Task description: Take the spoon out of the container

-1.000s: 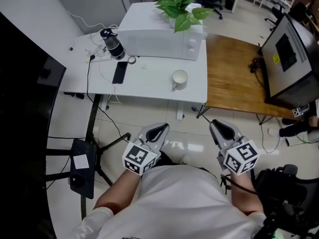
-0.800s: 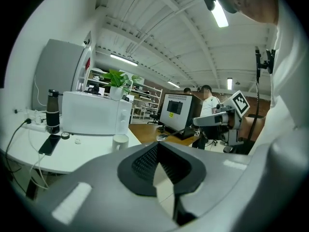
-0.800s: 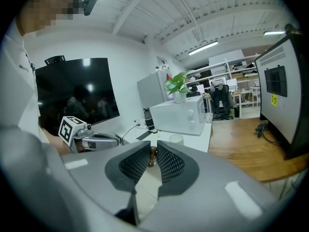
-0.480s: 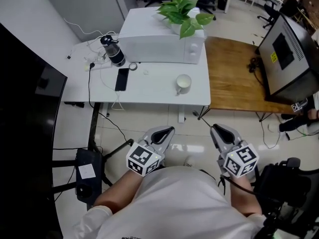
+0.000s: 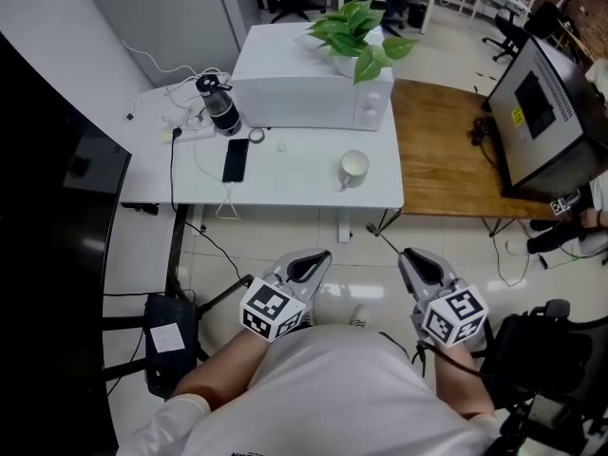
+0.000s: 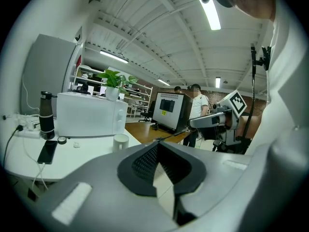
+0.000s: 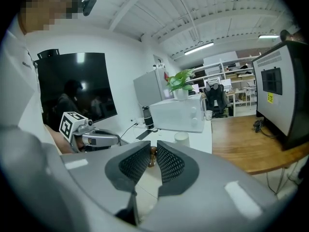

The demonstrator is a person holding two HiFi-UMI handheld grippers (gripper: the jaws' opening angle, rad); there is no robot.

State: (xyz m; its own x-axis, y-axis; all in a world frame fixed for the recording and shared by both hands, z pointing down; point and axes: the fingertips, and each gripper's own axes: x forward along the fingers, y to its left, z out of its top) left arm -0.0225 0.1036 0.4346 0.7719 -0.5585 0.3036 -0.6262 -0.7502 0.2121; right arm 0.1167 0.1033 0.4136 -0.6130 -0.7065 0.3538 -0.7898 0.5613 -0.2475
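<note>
- Left gripper [image 5: 313, 259] and right gripper [image 5: 416, 257] hang side by side, close to the person's body and over the tiled floor. Neither is near any object.
- Seen along its own jaws, the left gripper has its pads pressed together at the tips, with nothing between them.
- On the right gripper the pads stand a narrow slit apart and also pinch nothing. Only distant background shows through the gap.
- A white mug [image 5: 353, 167] stands well ahead of both grippers on a white table [image 5: 285, 179], slightly nearer the right gripper's line. It is the only likely container in sight.
- No spoon can be made out in any view. Whether one sits inside the mug cannot be told from this far away.
- A microwave [image 5: 309, 88] topped by a plant [image 5: 361, 31] stands beyond the mug. A phone [image 5: 235, 160] and a dark bottle [image 5: 220, 107] lie ahead of the left gripper, further to its left.
- The task appears not yet begun, as the whole reach to the table remains.
- One likely risk is tipping the mug, which looks light and stands near the table's front edge. A sideways pull on a spoon with no gripper steadying the mug could topple it.
- Another is a poor grasp, since both sets of jaws look too close-set to take a handle or a rim until they are spread.
</note>
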